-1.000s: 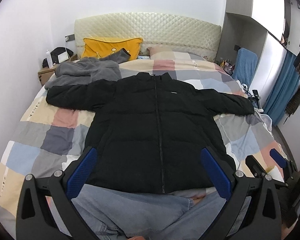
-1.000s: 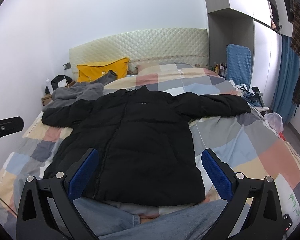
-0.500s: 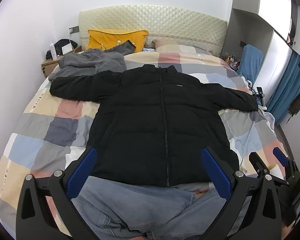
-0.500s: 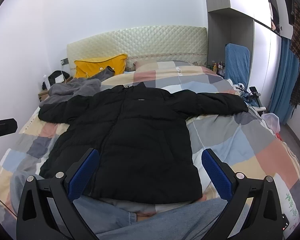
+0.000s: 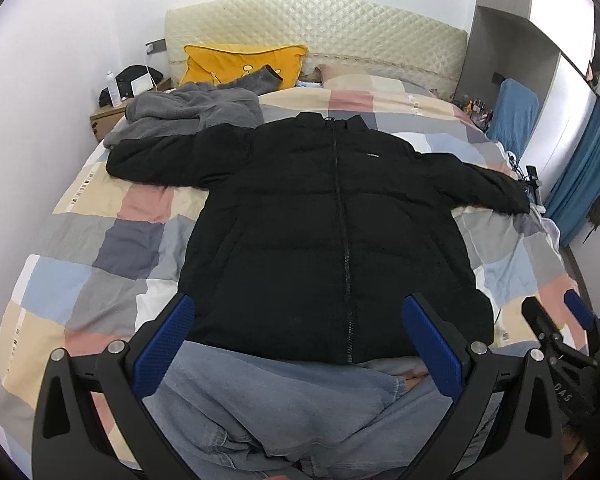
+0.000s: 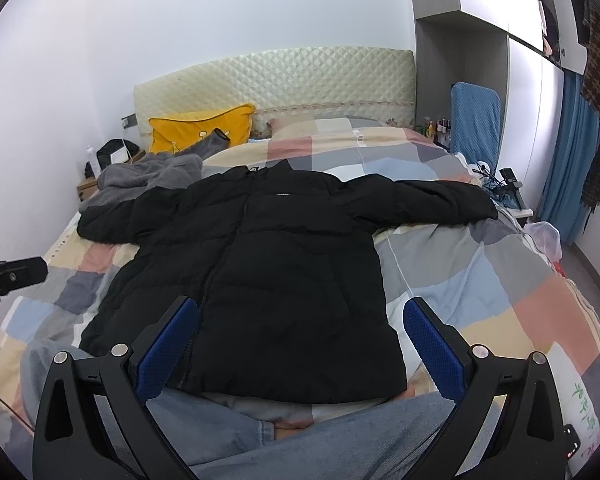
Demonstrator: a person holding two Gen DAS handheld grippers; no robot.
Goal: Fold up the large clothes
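A black puffer jacket (image 5: 332, 236) lies flat and zipped on the bed, front up, sleeves spread left and right; it also shows in the right wrist view (image 6: 256, 276). My left gripper (image 5: 298, 338) is open and empty, held above the jacket's hem. My right gripper (image 6: 300, 340) is open and empty, above the hem's right part. It also shows at the right edge of the left wrist view (image 5: 560, 320). Blue jeans (image 5: 284, 404) lie under the hem at the bed's near end.
The bed has a patchwork quilt (image 5: 112, 240). A grey fleece garment (image 5: 188, 114) and a yellow pillow (image 5: 240, 64) lie near the headboard. A nightstand (image 5: 108, 114) stands far left. A blue chair (image 6: 476, 120) and blue curtain (image 6: 568, 152) are right.
Both grippers have risen and come slightly nearer the bed, so the jacket appears lower and larger. Both remain open. The jacket has not moved.
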